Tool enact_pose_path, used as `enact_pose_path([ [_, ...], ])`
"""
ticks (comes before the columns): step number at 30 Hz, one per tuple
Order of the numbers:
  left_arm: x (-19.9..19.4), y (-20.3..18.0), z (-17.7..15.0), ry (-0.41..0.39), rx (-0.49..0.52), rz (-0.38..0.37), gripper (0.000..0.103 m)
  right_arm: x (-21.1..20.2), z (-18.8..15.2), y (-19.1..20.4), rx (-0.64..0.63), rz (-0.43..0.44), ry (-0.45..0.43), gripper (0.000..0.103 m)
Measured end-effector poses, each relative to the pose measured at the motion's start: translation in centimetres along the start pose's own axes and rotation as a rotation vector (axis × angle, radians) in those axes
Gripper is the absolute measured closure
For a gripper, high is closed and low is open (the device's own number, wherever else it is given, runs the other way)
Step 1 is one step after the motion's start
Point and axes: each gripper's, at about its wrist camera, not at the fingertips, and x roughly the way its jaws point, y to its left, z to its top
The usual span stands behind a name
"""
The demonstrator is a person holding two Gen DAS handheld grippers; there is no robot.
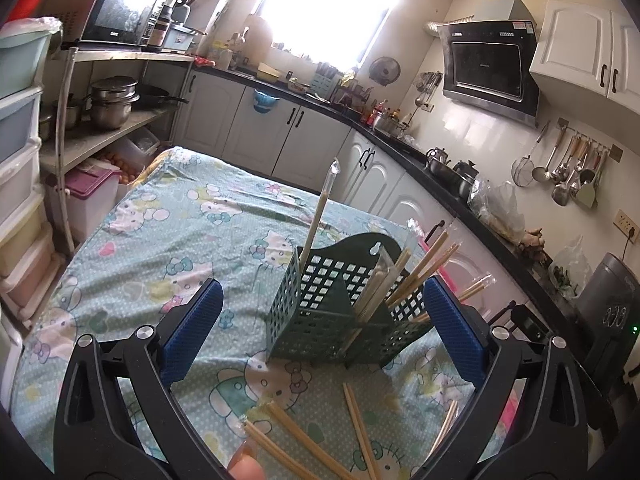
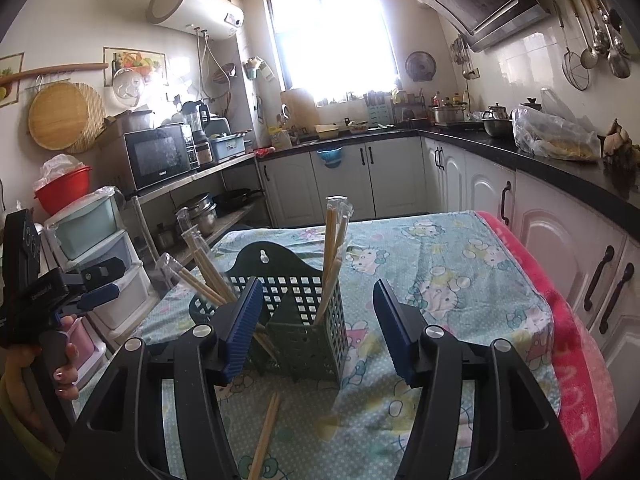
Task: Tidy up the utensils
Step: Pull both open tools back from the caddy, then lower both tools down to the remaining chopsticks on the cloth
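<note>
Now both grippers empty, holder dead ahead, loose chopsticks near.

Left gripper [image 1: 320,332] jaws wide apart, nothing btwn; right gripper [image 2: 318,324] jaws parted and opening, nothing gripped. Loose chopsticks [image 1: 360,432] lie flat on the tablecloth [image 1: 160,240] at near edge, prob. next pick. Beyond, green holder [image 1: 320,312] stands upright mid-table w/ wrapped chopsticks [image 2: 332,248] leaning out, so they could snag an insert. Far: counter [image 2: 520,152], window.

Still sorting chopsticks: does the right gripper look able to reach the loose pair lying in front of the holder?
Probably yes: the right gripper is open and empty, and the chopsticks lie uncovered on the cloth just below it.
</note>
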Motion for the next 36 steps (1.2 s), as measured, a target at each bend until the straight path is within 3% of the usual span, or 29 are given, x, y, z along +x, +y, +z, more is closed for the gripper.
enact_pose_path([
  [36,1.0,-0.3,-5.6,0.137,-0.003,0.013,0.011,-1.3,-4.6,-1.0,-0.004,-0.017,0.108,0.046],
])
